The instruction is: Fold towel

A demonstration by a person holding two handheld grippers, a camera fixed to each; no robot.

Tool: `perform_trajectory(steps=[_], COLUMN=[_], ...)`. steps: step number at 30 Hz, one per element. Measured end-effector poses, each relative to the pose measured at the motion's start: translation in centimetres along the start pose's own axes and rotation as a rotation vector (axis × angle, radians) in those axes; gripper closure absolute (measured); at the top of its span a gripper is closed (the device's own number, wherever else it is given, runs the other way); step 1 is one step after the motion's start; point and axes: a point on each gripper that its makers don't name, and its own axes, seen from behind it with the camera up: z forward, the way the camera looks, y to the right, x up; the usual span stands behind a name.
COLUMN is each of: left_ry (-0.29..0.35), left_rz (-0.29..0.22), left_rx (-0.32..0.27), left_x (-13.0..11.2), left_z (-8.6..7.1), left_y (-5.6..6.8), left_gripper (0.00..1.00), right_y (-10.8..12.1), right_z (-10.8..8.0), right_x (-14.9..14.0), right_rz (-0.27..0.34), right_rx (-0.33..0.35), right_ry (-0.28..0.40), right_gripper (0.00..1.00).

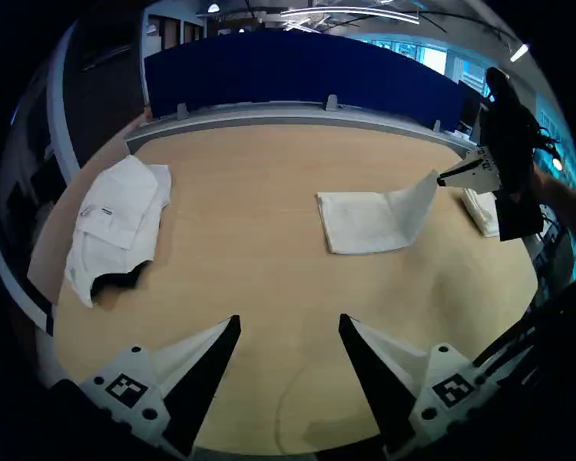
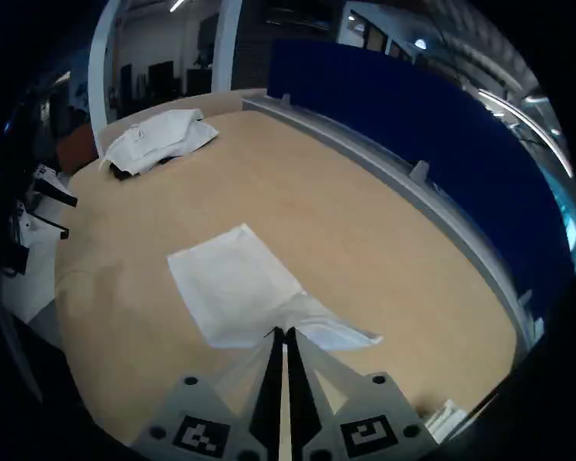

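A white towel (image 1: 361, 223) is seen near the middle of the wooden bench (image 1: 273, 169), apparently doubled into a flat rectangle. The end on the right tool's side is raised off the surface by the right tool (image 2: 282, 335). That tool's fingers are closed tight with the cloth pinched between them, so the held end stands up as a flap while the rest lies flat and anchors the piece. The lift is judged to be the opening of a further fold, with the flap to be carried across the lying part.

The left tool (image 1: 288, 319) is held low over the near side of the bench, well apart from the towel. Its fingers are spread wide with nothing between them, held out of the way, it appears, or readied to steady the cloth.

A loose heap of white cloths (image 1: 115, 219) is seen at the far left of the bench, and a small folded stack (image 1: 481, 213) is set at the right edge behind the right tool, presumably finished pieces. The far side is closed off by a blue partition (image 1: 288, 73). Slippage of the thin pinched edge is judged the chief risk.
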Motion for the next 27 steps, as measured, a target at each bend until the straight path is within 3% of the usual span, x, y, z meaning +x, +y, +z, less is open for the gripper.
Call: perform_trajectory(steps=[8, 14, 21, 27], left_ry=[0.026, 0.043, 0.039, 0.029], left_rz=[-0.015, -0.038, -0.074, -0.092], left_rx=[0.026, 0.055, 0.078, 0.083], left_x=[0.3, 0.4, -0.7, -1.4], left_z=[-1.1, -2.6, -3.3, -3.0], left_y=[-1.2, -2.3, -3.2, -3.5], left_gripper=[0.05, 0.05, 0.05, 0.05], right_y=[-2.8, -6.7, -12.1, -14.0], right_z=[2.5, 6.2, 11.5, 13.4], right_x=[3.6, 5.3, 4.3, 2.5], right_rz=[-0.101, -0.173, -0.204, -0.191], right_rx=[0.064, 0.141, 0.235, 0.263], right_ry=[0.002, -0.016, -0.067, -0.109], right_gripper=[0.97, 0.97, 0.97, 0.97])
